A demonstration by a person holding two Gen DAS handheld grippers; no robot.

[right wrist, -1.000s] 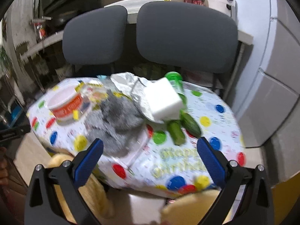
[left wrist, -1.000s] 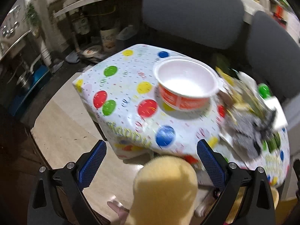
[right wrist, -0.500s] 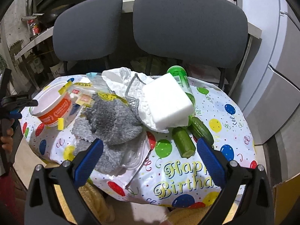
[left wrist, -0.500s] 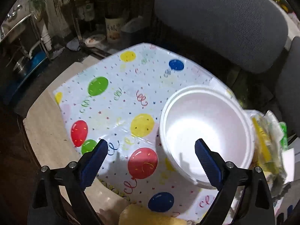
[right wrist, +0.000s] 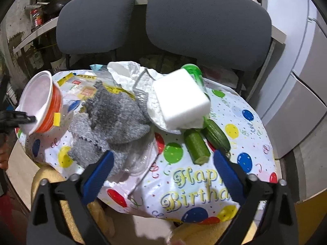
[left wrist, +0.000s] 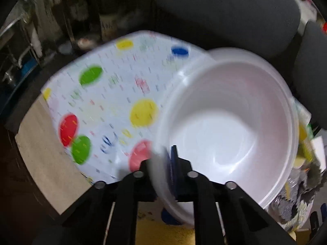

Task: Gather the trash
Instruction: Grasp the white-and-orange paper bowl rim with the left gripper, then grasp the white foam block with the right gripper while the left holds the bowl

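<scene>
A white foam bowl (left wrist: 224,122) with an orange outside (right wrist: 40,100) stands tilted at the left edge of the balloon-print tablecloth (right wrist: 245,143). My left gripper (left wrist: 167,163) is closing, and its pads pinch the bowl's near rim. Trash is piled mid-table: a grey cloth (right wrist: 114,118), yellow wrappers (right wrist: 87,89), a white plastic bag (right wrist: 126,71) and a clear plastic container (right wrist: 141,159). My right gripper (right wrist: 163,155) hovers over the table's front part. Its jaws are closing but still wide, with nothing gripped between them.
A white sponge block (right wrist: 179,100) lies on a green bottle (right wrist: 194,73), with two cucumber pieces (right wrist: 196,145) beside it. Two grey chair backs (right wrist: 204,20) stand behind the table. A grey cabinet (right wrist: 302,102) is at the right.
My left gripper moved in and down over the bowl and went from wide open to pinched on its rim; the bowl has tipped. My right gripper came slightly closer to the table and narrowed a little.
</scene>
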